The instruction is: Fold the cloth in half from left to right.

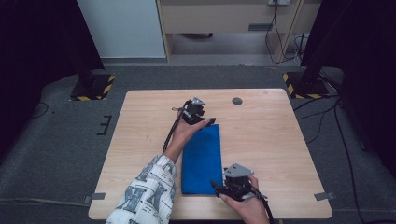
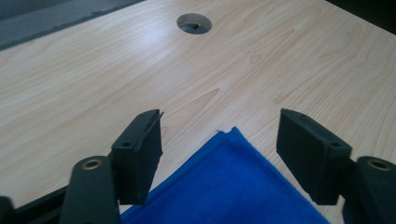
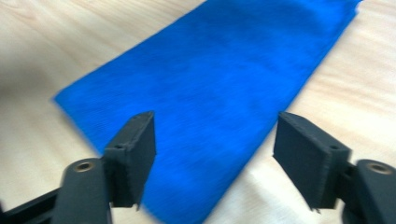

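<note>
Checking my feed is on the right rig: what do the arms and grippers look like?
Both grippers, left and right, are black with two blocky jaws, brass-coloured rivets and a grey three-cornered plate on top. A black cable trails from each. The left sleeve is white with a dark printed pattern.

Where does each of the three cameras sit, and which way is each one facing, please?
High view: above the person's side, looking forward and down on the table; forearms, hands, left gripper and right gripper show.
Left gripper view: rides the left gripper, looks past open jaws over the blue cloth's corner to the table's round hole.
Right gripper view: rides the right gripper, looks past open jaws along the cloth.
All views share the cloth; the hole shows in the high and left gripper views.
</note>
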`<action>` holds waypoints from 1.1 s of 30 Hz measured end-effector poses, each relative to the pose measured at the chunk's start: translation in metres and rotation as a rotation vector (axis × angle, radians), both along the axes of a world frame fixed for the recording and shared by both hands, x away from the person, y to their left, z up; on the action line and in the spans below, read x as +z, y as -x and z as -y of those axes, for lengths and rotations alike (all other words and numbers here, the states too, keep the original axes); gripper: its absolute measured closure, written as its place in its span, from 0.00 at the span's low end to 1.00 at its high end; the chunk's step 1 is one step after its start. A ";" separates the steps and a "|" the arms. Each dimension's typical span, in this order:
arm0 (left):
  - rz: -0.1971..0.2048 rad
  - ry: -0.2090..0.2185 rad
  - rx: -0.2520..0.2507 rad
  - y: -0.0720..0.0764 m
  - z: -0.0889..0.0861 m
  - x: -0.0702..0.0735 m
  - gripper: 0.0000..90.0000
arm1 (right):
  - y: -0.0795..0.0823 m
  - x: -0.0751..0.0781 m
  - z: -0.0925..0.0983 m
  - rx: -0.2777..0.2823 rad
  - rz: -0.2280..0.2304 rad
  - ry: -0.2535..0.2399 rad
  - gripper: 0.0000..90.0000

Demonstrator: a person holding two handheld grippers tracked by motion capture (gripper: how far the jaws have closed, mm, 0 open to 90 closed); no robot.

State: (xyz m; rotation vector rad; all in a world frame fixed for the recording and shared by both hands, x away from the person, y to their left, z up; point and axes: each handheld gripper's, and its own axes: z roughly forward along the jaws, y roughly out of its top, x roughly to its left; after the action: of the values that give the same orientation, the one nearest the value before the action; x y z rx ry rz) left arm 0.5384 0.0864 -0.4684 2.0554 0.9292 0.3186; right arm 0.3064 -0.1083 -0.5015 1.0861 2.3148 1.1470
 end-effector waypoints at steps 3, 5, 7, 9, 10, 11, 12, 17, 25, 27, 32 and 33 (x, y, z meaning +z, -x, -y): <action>0.013 -0.037 0.005 0.003 -0.016 0.002 0.32 | -0.024 0.003 0.005 -0.018 -0.002 0.003 0.25; 0.007 -0.034 0.013 0.005 -0.028 0.002 0.32 | -0.042 0.005 0.007 -0.021 -0.003 0.012 0.23; 0.007 -0.054 0.026 0.007 -0.039 0.000 0.33 | -0.060 0.005 0.007 -0.021 0.001 0.011 0.23; 0.007 -0.076 0.039 0.007 -0.048 -0.001 0.34 | -0.079 0.005 0.007 -0.028 -0.006 0.000 0.27; 0.006 -0.074 0.051 0.007 -0.053 -0.003 0.35 | -0.088 0.005 0.006 -0.026 0.002 0.006 0.30; 0.001 -0.070 0.059 0.006 -0.057 -0.004 0.37 | -0.097 0.005 0.005 -0.033 0.009 0.015 0.33; -0.007 -0.077 0.059 0.005 -0.061 -0.005 0.38 | -0.106 0.005 0.004 -0.035 0.008 0.012 0.38; -0.034 -0.089 0.079 0.000 -0.071 -0.013 0.45 | -0.148 0.003 -0.002 -0.033 0.006 0.017 0.53; -0.050 -0.085 0.057 -0.006 -0.068 -0.026 0.53 | -0.206 -0.002 0.002 -0.093 -0.032 0.005 0.73; -0.052 -0.107 0.056 -0.007 -0.066 -0.031 0.55 | -0.215 -0.006 0.002 -0.097 -0.051 0.005 0.75; -0.076 -0.083 0.057 -0.011 -0.063 -0.040 0.57 | -0.229 -0.015 -0.001 -0.102 -0.079 0.009 0.73; -0.078 -0.094 0.054 -0.011 -0.062 -0.041 0.57 | -0.231 -0.017 -0.001 -0.100 -0.083 0.009 0.72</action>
State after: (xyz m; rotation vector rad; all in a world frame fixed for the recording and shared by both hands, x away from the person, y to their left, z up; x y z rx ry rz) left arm 0.5493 0.1487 -0.5099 2.1442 1.0358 0.3186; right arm 0.5370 -0.1068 -0.5183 1.2535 2.2962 1.0719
